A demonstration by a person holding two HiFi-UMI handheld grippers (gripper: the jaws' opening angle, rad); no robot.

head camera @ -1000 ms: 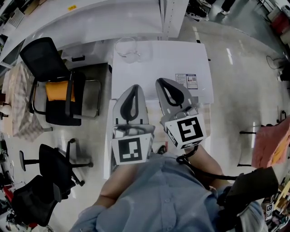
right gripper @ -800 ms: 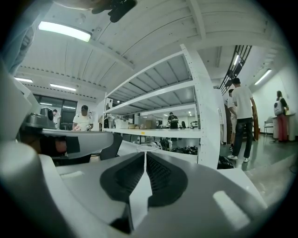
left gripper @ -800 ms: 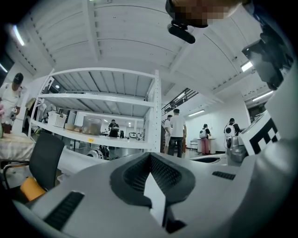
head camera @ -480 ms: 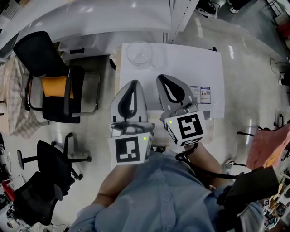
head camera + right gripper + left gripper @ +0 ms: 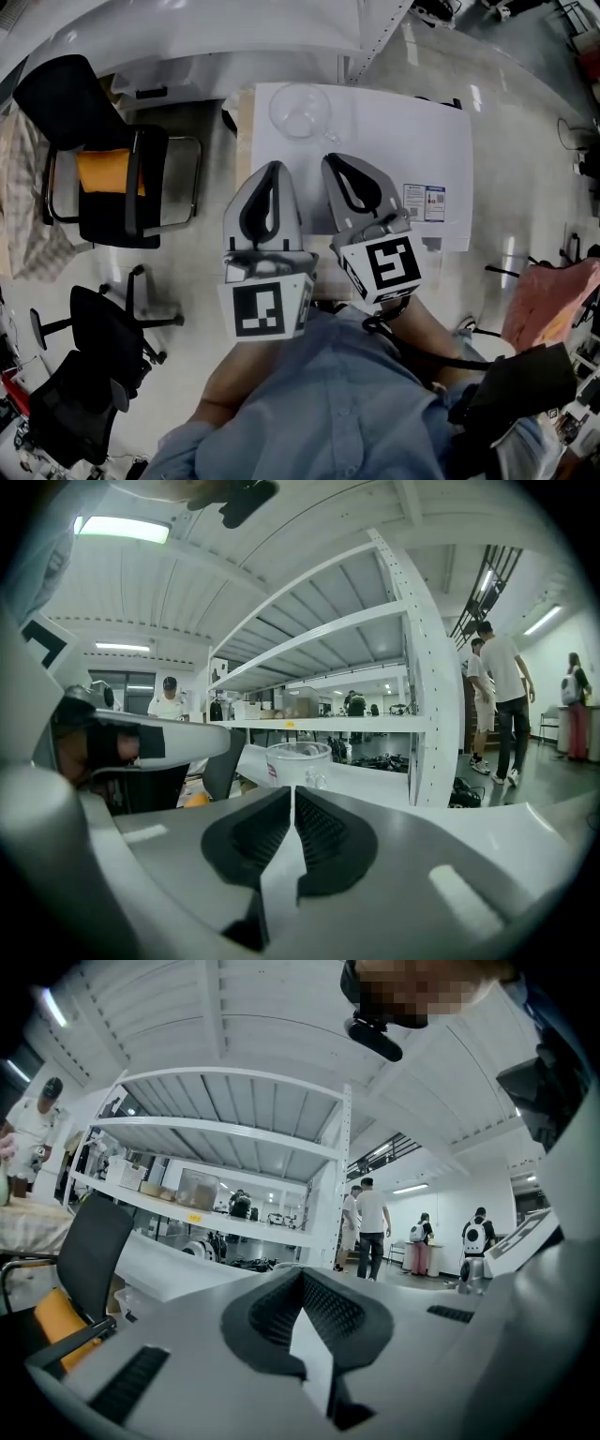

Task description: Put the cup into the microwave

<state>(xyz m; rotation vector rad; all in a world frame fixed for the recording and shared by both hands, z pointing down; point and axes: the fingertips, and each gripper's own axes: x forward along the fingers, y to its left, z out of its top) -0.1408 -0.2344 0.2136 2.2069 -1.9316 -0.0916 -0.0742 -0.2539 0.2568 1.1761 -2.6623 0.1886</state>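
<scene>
Holding two tools side by side over the near edge of the white surface (image 5: 394, 141), you have both of them empty. The left tool (image 5: 273, 173) has its jaws pressed together with nothing between them, and the right tool (image 5: 335, 169) is likewise closed on nothing. One clear glass cup (image 5: 300, 111) stands upright near the surface's far left corner, beyond both tool tips and touching neither. One printed label (image 5: 425, 202) lies near the right near corner. One black chair with an orange cushion (image 5: 108, 178) stands off the left edge.
</scene>
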